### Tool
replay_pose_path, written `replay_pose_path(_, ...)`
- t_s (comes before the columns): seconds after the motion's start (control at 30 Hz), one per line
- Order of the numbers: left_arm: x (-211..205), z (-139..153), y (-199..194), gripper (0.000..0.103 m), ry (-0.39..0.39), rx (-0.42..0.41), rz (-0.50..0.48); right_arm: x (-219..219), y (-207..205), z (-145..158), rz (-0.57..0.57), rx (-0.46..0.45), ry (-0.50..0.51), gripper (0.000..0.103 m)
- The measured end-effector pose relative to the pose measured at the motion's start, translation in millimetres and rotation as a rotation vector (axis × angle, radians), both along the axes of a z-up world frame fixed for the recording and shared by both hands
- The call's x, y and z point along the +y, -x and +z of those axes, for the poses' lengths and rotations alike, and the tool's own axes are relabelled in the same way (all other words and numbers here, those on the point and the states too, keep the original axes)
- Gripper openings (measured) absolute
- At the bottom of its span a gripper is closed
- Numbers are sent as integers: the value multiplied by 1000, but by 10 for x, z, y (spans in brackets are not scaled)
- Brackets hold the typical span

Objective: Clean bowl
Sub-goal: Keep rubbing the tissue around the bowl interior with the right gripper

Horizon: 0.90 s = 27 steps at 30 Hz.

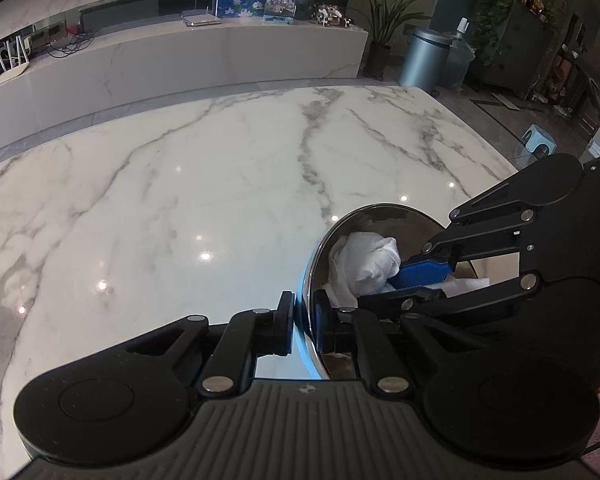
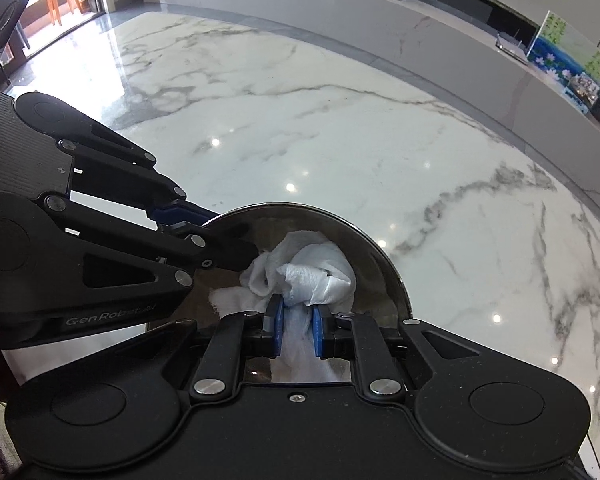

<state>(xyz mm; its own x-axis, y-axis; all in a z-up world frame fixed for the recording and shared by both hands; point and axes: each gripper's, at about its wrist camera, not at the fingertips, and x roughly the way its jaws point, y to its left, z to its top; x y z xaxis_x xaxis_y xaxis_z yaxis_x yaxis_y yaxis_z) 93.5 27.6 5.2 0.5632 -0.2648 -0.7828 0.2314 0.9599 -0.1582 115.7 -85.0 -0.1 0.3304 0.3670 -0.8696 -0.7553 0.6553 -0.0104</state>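
Right wrist view, right claw pinching cloth, left claw clamping bowl rim

- Marble table: surface open to the left of and beyond the bowl; no objects on it there.
- Bowl interior: largely taken up by a wadded white cloth and the right gripper clamped on it.
- Bowl's left rim: blocked by the left gripper, fingers either side of the wall.
- Far rim and right rim of bowl: unobstructed.
- Beyond the table: low marble ledge, well apart.
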Motion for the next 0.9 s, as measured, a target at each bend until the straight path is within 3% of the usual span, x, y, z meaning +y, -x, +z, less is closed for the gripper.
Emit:
replay_pose_path(0.23, 0, 13, -9, 5, 4, -5, 13, -53, -3, -59, 45, 123, -46, 13)
replay_pose_path(0.43, -41, -18, 6, 5, -19, 9, 1, -38, 91, -74, 78, 138, 16, 13)
replay_pose_path(0.7, -54, -26, 13, 5, -29, 13, -4, -49, 158, -53, 79, 111, 116, 12)
replay_pose_path(0.9, -51, -20, 23, 4, -26, 12, -16, -103, 88, 13, -7, 15, 140, 11)
